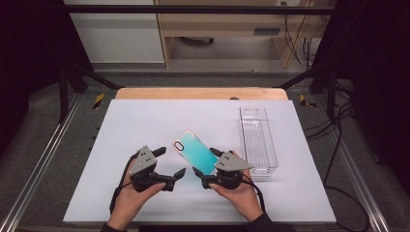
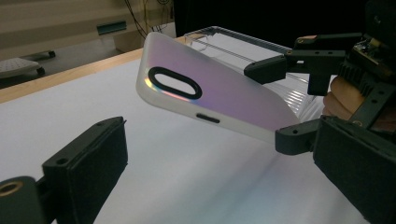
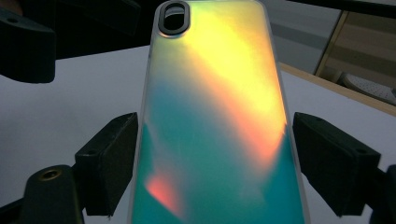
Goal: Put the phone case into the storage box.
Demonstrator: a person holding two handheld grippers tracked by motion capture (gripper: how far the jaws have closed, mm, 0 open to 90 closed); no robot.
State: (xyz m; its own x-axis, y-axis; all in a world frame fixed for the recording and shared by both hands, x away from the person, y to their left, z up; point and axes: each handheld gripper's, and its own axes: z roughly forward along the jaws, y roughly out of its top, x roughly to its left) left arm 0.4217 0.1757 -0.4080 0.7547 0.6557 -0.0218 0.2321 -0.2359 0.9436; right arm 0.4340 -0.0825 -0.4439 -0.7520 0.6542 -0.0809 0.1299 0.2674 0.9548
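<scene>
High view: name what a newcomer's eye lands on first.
The iridescent phone case, teal with an orange rim, held off the white table at its near end by the right gripper. Right of it lies a clear plastic tray; the left gripper is open beside the case.

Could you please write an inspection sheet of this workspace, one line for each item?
Surface: white sheet on a wooden table, bare.
Job's things: iridescent phone case, lifted and tilted; clear plastic tray at the right, apparently empty.
Clutter: nothing seen.
Grippers: right gripper shut on the phone case's lower end, fingers on its long edges; left gripper open, holding nothing, beside the case.
Cables: one trails from each gripper; more lie on the floor at the right.
Surroundings: black frame, aluminium rails, wooden furniture behind.
</scene>
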